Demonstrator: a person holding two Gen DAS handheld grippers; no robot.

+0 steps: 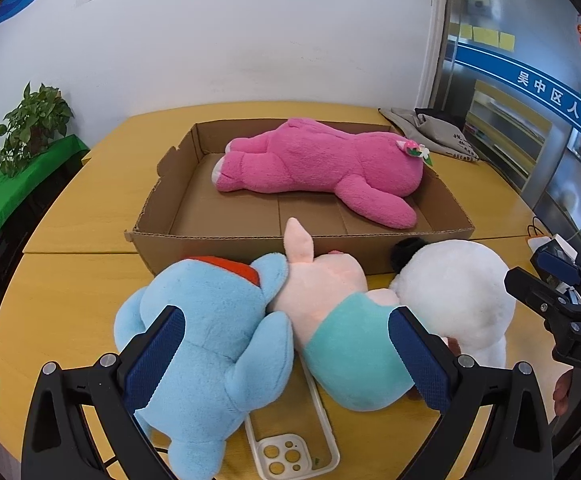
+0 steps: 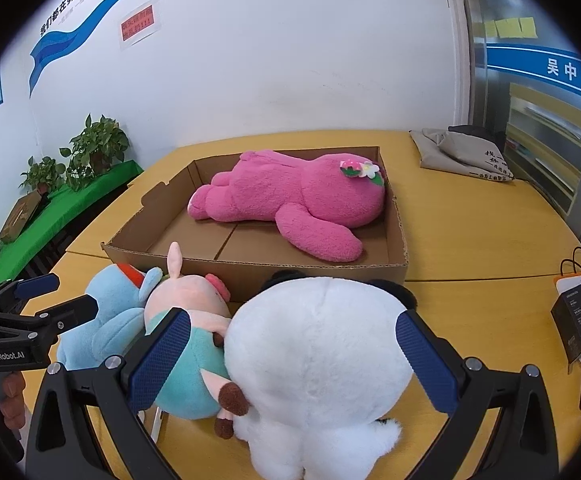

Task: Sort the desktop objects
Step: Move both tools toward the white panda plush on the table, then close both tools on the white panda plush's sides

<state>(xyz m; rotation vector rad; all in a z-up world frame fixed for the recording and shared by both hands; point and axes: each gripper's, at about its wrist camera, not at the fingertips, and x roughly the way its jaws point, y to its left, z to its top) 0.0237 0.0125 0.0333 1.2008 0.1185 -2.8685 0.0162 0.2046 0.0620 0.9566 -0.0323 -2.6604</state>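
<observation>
Yellow table [image 1: 70, 280], pink plush [image 1: 322, 168] boxed (cardboard), both grippers agape

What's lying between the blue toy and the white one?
A pink pig plush in a teal shirt, touching both the blue plush and white plush; both views show it.

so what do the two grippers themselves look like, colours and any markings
Both are black frames with silver bolts and dark blue, textured pads. The left gripper reads "GenRobot.AI" in white, seen from the right wrist; the right gripper reads "DAS", seen from the left wrist.
</observation>
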